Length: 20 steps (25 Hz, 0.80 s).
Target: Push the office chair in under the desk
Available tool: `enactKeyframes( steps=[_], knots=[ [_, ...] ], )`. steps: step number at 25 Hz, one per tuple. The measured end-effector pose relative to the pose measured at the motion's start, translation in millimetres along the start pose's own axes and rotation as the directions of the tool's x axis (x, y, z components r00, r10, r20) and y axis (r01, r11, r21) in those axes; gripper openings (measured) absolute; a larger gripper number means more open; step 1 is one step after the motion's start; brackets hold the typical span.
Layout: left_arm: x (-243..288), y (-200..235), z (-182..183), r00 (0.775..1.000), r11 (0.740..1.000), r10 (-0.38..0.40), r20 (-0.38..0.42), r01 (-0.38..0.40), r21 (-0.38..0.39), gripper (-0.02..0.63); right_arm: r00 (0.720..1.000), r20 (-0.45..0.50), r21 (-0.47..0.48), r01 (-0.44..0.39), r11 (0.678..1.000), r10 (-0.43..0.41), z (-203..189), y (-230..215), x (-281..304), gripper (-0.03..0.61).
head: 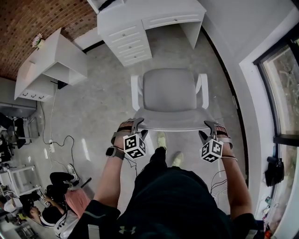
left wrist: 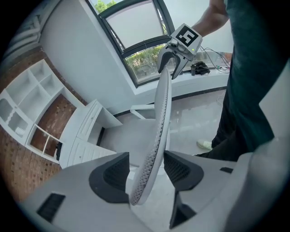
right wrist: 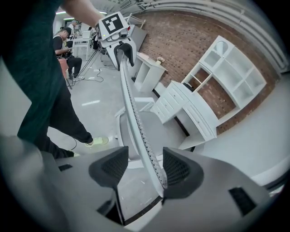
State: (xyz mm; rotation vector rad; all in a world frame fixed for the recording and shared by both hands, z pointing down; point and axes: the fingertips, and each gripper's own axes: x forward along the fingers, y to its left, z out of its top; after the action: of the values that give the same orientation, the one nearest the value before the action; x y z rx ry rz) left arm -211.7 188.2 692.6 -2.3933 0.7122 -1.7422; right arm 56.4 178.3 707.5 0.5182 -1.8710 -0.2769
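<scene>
1 office chair (head: 168, 88): the seat is grey, padded, a rounded square w/ matt surface; the frame is white, smooth plastic. It has 2 armrests (head: 136, 91), white and thin, one per side. The backrest (left wrist: 159, 127) is a thin curved sheet w/ fine perforated mesh texture and a white rim. In the head view only its top edge shows, as a pale arc nearest to the person.

The chair stands on the floor (head: 93, 102) (grey, polished, a bit glossy) in front of the worktop (head: 154, 11). The seat faces the knee opening but is not under it; a strip of bare floor lies btw them. The worktop is 1 white desk, matt, w/ a stack of drawers (head: 131, 46) at one side.

There are 2 claws, both at the backrest's top edge, one near each end. L claw (left wrist: 145, 174): the dark ribbed pads stand apart, the mesh edge passes btw them, and they do not squeeze it. R claw (right wrist: 147, 170): also apart; the edge runs btw the pads, close against one pad, the other pad clear of it.

Also: brick wall (head: 42, 18), rough, red-brown; 1 white shelf unit (head: 51, 65); 2 pale green shoes (head: 161, 139) of the person.
</scene>
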Motion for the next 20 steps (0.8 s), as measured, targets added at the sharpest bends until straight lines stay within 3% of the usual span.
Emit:
enactKeyframes(
  steps=[8, 11, 14, 20],
  knots=[
    [31, 2, -29, 0.992, 1.000, 0.001, -0.122, -0.003, -0.017, 0.226, 0.993, -0.116, -0.109, 0.007, 0.994, -0.020, -21, -8, 34, 0.213],
    [38, 5, -29, 0.990, 1.000, 0.012, -0.141, -0.010, 0.011, 0.172, 0.988, -0.146, -0.114, 0.028, 0.993, -0.044, -29, -10, 47, 0.212],
    [42, 5, -30, 0.990, 1.000, 0.014, -0.142, -0.011, 0.022, 0.163, 0.986, -0.146, -0.118, 0.062, 0.991, -0.079, -27, -15, 54, 0.157],
    [47, 11, -29, 0.988, 0.999, 0.051, -0.147, -0.049, 0.021, 0.161, 0.983, -0.112, -0.169, 0.126, 0.977, -0.146, -26, -21, 57, 0.121]
  ],
)
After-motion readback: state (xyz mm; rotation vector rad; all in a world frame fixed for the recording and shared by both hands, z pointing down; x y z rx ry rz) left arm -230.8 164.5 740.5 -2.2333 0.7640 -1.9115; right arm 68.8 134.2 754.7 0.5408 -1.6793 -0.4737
